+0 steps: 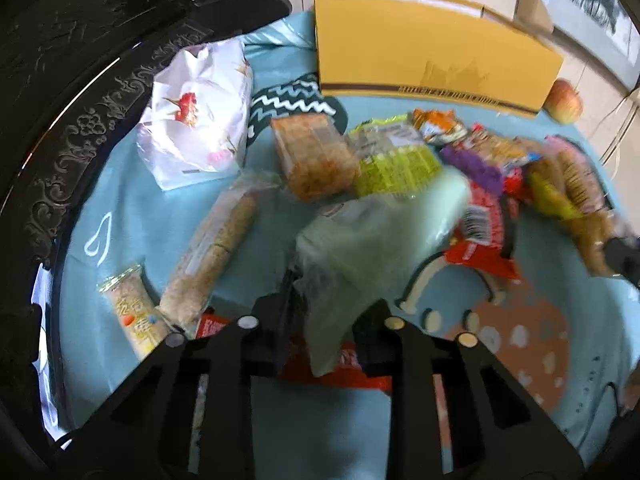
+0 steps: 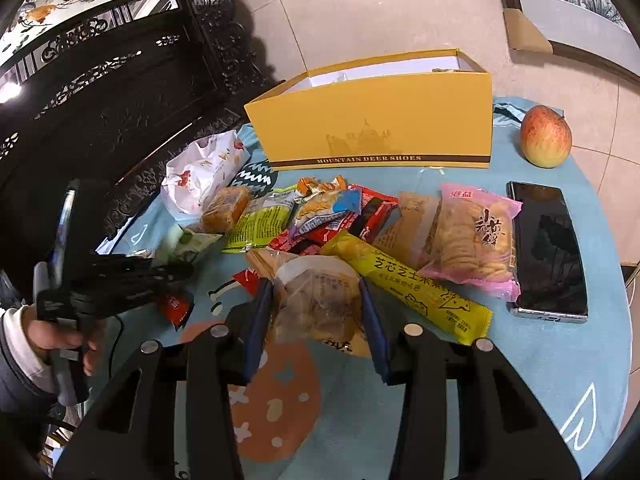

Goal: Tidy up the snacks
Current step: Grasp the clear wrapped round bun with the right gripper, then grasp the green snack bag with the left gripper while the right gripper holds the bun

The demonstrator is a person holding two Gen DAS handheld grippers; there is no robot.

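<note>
Snack packets lie heaped on a round table with a blue cloth (image 2: 540,360). In the left wrist view my left gripper (image 1: 326,312) is shut on the lower end of a pale green packet (image 1: 372,232), which shows blurred above the heap. The right wrist view shows that gripper (image 2: 168,272) at the left, held by a hand (image 2: 44,332). My right gripper (image 2: 314,286) is shut on a clear packet of biscuits (image 2: 320,304), its blue pads (image 2: 258,320) pressing both sides. An open yellow shoe box (image 2: 372,120) stands at the back.
A long yellow packet (image 2: 412,284) and a pink biscuit packet (image 2: 472,232) lie right of my right gripper. A dark phone (image 2: 548,248) and an apple (image 2: 545,136) sit at the right edge. A white bag (image 1: 196,120) lies left, by dark carved furniture (image 1: 80,80).
</note>
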